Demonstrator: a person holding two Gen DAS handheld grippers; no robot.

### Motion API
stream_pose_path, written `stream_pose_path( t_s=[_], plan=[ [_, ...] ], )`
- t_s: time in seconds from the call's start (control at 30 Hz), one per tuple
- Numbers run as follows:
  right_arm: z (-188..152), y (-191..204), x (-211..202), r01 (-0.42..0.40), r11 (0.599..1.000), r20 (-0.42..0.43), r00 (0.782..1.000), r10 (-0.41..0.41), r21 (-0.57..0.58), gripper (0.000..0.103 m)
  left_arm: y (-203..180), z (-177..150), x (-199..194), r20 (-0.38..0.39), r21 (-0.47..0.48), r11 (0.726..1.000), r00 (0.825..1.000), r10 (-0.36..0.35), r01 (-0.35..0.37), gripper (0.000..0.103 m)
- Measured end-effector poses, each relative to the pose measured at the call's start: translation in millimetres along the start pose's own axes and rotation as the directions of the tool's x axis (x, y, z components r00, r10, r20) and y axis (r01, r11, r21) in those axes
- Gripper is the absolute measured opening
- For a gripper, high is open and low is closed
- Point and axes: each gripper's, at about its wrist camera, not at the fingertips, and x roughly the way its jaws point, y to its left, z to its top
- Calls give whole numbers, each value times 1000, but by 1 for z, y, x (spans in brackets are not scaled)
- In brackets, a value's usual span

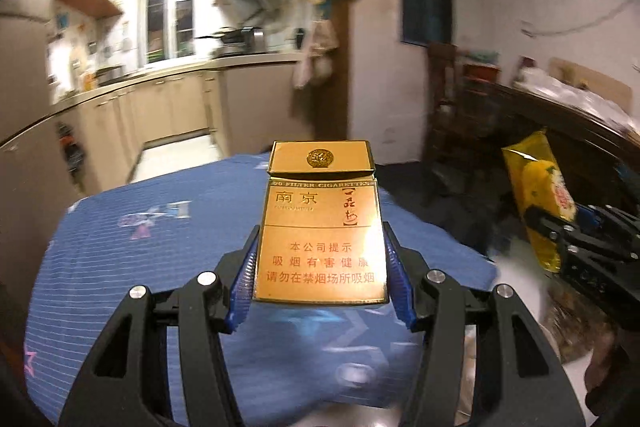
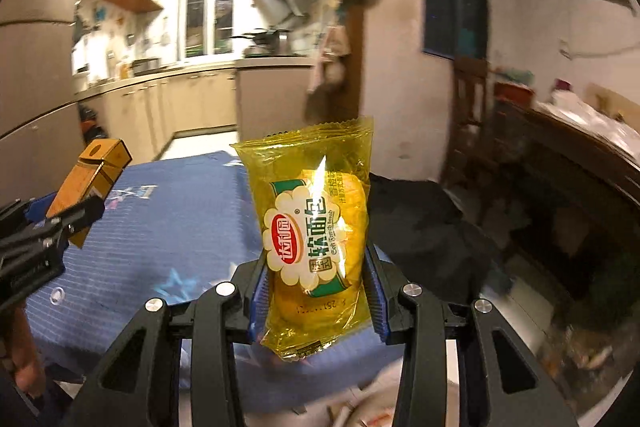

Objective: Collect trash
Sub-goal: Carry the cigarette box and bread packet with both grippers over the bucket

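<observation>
Trash in both grippers, carried above a table draped in a blue cloth (image 1: pixel 168 259) with thin white stripes and star prints. The left gripper (image 1: pixel 320 283) is clenched on a flat gold cardboard cigarette pack (image 1: pixel 322 223), its blue ribbed pads pressing the pack's lower side edges; the pack stands upright, flip lid at the top, held clear over the cloth. The right gripper (image 2: pixel 316 291) is grasping a crinkly yellow plastic bread wrapper (image 2: pixel 316 223) by its lower half, with the sealed top edge pointing up; it appears to have a bun still inside. Each tool shows in the other's view, side by side, the wrapper near the table's right edge. Behind lie a blurred kitchen with pale cabinets (image 1: pixel 168 103) and a dark wooden sideboard (image 2: pixel 568 179). Judged from this, pickup is finished and the carrying step is in hand. No bin shows in either view, so the next move calls for finding one, bringing both items over its mouth, and only then loosening the grips
</observation>
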Motion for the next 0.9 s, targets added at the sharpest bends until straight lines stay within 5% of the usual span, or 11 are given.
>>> stream_pose_path(
  t_s=[0.3,0.5,0.7,0.9],
  plan=[
    [-57,-96,-48,115,989,-39,993,-112,91,42,-91,-16,8,-37,90,987,991,-128,131,53],
    [-80,-134,-60,176,975,-91,982,-165,132,42,-124,-33,31,-127,118,974,976,-179,194,53],
    [-129,-175,-48,201,964,-233,960,-158,173,42,-163,-60,60,-264,129,950,933,-243,284,53],
    [-164,-190,-7,198,958,-361,926,-113,208,42,-197,-98,89,-420,95,921,854,-307,377,53]
  ],
)
